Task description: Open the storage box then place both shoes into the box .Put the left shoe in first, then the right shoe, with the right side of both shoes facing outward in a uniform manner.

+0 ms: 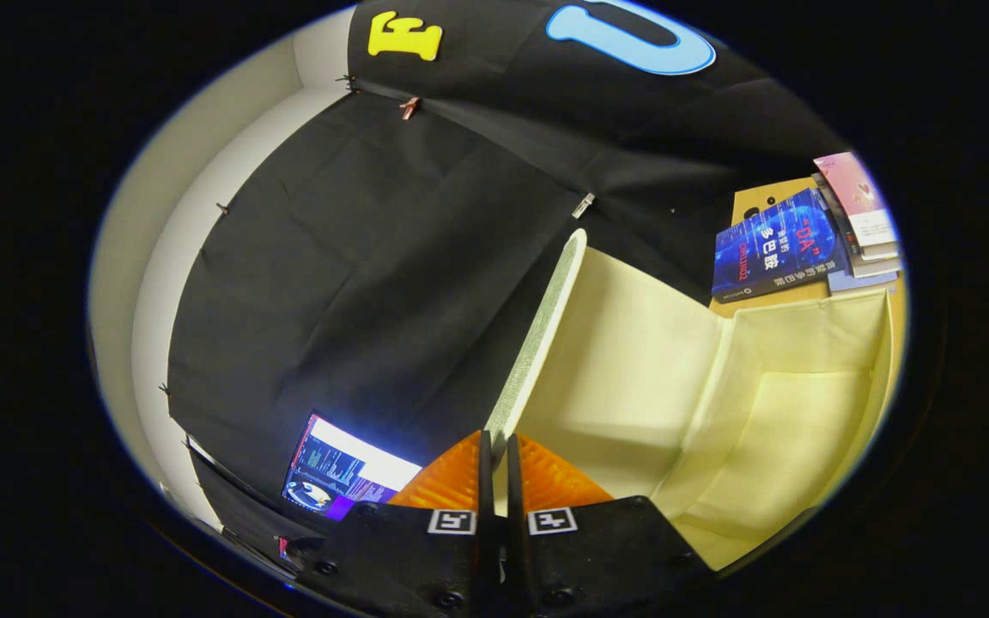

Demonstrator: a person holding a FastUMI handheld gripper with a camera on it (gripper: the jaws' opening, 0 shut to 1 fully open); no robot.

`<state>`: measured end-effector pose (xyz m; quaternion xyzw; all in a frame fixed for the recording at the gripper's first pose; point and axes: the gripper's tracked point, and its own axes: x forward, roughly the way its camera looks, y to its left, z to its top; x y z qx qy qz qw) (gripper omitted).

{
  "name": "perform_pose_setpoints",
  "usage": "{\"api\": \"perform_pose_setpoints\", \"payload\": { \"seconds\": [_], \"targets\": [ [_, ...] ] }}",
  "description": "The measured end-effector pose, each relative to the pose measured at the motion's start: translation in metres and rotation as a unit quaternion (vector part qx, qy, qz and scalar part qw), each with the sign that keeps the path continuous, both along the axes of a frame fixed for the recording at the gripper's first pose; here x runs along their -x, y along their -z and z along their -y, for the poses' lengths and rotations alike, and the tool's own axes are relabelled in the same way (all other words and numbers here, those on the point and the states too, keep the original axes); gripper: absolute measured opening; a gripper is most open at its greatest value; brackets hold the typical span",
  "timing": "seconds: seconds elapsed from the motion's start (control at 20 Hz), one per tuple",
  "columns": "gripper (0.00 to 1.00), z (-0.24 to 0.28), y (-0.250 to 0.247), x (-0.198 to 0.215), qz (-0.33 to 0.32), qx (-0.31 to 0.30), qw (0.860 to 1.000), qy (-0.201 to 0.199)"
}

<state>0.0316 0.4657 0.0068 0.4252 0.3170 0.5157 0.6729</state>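
Note:
My gripper [494, 442] is shut on the rim of the storage box's lid [537, 335], with both fingers pinching the lid's thin edge. The lid stands raised, seen edge-on, running up and away from the fingertips. To the right of it the cream fabric storage box [803, 343] lies open, showing its pale lining and bare inside. The view is tilted.
Beyond the box, a blue book [773, 249] and a stack of lighter books [859, 215] lie on a wooden tabletop [752, 202]. A lit screen [344, 472] glows low to the left of the fingers. Black cloth hangs behind the lid.

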Motion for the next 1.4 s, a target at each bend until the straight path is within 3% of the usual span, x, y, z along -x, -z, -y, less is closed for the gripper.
{"api": "perform_pose_setpoints", "payload": {
  "seconds": [0.15,0.4,0.75,0.95,1.15,1.4],
  "targets": [
    [0.15,-0.008,0.013,0.002,0.004,0.025,1.0,0.0],
    [0.98,0.004,0.023,-0.011,0.019,0.045,0.998,0.042],
    [0.98,0.044,0.016,-0.014,0.025,0.051,0.995,0.085],
    [0.98,0.095,0.02,-0.013,0.051,0.091,0.986,0.13],
    [0.98,0.165,0.037,-0.006,0.075,0.152,0.969,0.18],
    [0.98,0.257,0.078,0.006,0.076,0.239,0.936,0.248]
  ]
}}
